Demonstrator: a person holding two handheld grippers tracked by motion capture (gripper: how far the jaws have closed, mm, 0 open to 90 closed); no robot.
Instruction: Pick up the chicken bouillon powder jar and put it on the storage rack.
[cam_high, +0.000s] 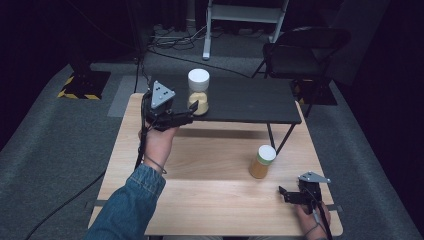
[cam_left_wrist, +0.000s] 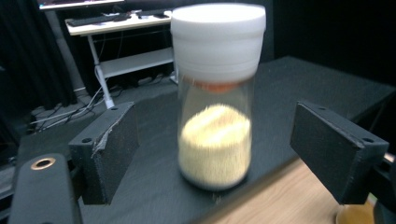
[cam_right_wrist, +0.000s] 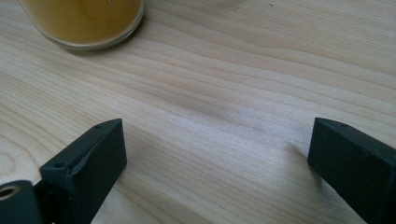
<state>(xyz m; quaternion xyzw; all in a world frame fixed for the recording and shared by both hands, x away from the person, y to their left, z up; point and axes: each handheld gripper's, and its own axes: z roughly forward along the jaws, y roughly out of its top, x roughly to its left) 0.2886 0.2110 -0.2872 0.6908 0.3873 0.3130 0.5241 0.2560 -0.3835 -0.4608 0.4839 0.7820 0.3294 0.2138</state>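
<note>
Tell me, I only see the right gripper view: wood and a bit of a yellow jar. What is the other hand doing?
Observer: The left tongs are open at a second jar, which stands between the pads without touching them.
Operator: Is that jar on the wood too?
Observer: No, it stands on a black shelf raised above the table, near its front edge.
Operator: What is in it?
Observer: Pale yellow grains fill its lower part, under a white lid.
Operator: Does my jar have a lid?
Observer: Yes, the orange jar has a white lid as well, and it stands upright, apart from the right tongs.
</note>
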